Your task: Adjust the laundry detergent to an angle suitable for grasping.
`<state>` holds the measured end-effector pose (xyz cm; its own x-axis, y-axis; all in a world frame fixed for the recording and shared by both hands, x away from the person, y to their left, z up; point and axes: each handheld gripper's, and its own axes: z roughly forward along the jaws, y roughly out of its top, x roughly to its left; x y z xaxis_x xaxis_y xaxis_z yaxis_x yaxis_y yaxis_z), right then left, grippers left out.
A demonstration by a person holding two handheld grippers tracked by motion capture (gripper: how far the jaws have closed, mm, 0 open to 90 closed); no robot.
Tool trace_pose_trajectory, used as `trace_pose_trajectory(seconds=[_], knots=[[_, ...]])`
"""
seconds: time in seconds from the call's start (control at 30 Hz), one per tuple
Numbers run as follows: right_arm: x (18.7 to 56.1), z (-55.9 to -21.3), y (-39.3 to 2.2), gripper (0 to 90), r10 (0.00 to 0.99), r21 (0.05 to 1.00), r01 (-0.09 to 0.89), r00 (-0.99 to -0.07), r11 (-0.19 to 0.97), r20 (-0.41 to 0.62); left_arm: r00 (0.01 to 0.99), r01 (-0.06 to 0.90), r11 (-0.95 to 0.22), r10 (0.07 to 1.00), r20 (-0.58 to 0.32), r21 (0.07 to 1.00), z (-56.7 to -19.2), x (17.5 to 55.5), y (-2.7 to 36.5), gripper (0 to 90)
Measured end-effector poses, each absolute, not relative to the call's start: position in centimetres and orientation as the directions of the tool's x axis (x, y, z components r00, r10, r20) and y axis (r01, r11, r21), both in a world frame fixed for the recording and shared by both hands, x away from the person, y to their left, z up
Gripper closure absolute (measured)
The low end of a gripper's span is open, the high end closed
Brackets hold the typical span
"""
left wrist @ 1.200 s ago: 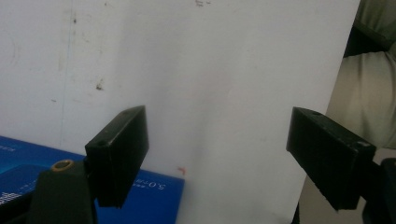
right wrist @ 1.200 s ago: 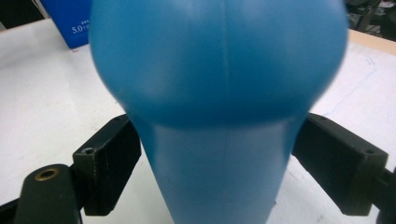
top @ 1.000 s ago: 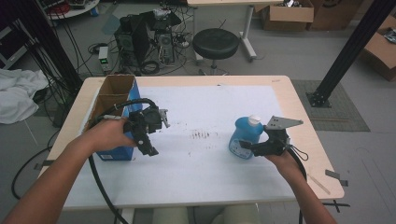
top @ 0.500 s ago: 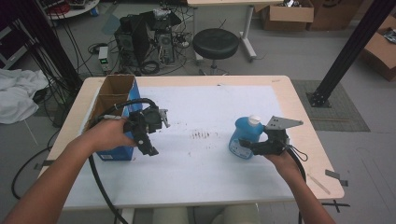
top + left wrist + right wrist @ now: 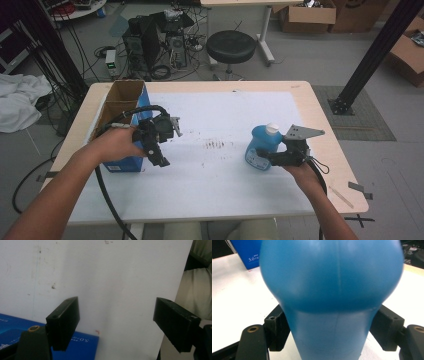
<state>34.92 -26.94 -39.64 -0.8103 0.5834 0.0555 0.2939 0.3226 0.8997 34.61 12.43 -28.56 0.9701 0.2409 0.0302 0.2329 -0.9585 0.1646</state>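
On the blue box (image 5: pixel 249 252): "5.0".

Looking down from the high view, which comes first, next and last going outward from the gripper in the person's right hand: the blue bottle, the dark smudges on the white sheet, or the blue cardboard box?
From the right gripper:
1. Blue bottle, between its jaws, which have just been closing around it.
2. Dark smudges, mid-table on the white sheet, toward the left.
3. Blue cardboard box, far left edge, beside the left gripper.
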Motion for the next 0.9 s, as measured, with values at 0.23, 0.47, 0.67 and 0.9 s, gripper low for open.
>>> trace_pose_trajectory(seconds=[0.23, 0.47, 0.67, 0.9], knots=[[34.88, -39.6, -26.95, 28.5, 0.586, 0.902, 0.288, -0.809, 0.323, 0.049, 0.971, 0.228, -0.961, 0.235, 0.031, 0.157, -28.51, 34.66, 12.41, 21.9], [34.84, -39.55, -26.95, 33.9, 0.58, 0.903, 0.276, -0.814, 0.329, 0.037, 0.972, 0.228, -0.961, 0.235, 0.03, 0.157, -28.56, 34.68, 12.42, 22.0], [34.7, -39.49, -26.87, 41.7, 0.561, 0.906, 0.255, -0.827, 0.339, 0.022, 0.97, 0.235, -0.958, 0.242, 0.027, 0.162, -28.64, 34.69, 12.44, 22.1], [34.38, -39.49, -26.73, 43.5, 0.57, 0.909, 0.231, -0.822, 0.348, -0.009, 0.97, 0.235, -0.958, 0.243, 0.027, 0.166, -28.64, 34.76, 12.4, 22.2]])
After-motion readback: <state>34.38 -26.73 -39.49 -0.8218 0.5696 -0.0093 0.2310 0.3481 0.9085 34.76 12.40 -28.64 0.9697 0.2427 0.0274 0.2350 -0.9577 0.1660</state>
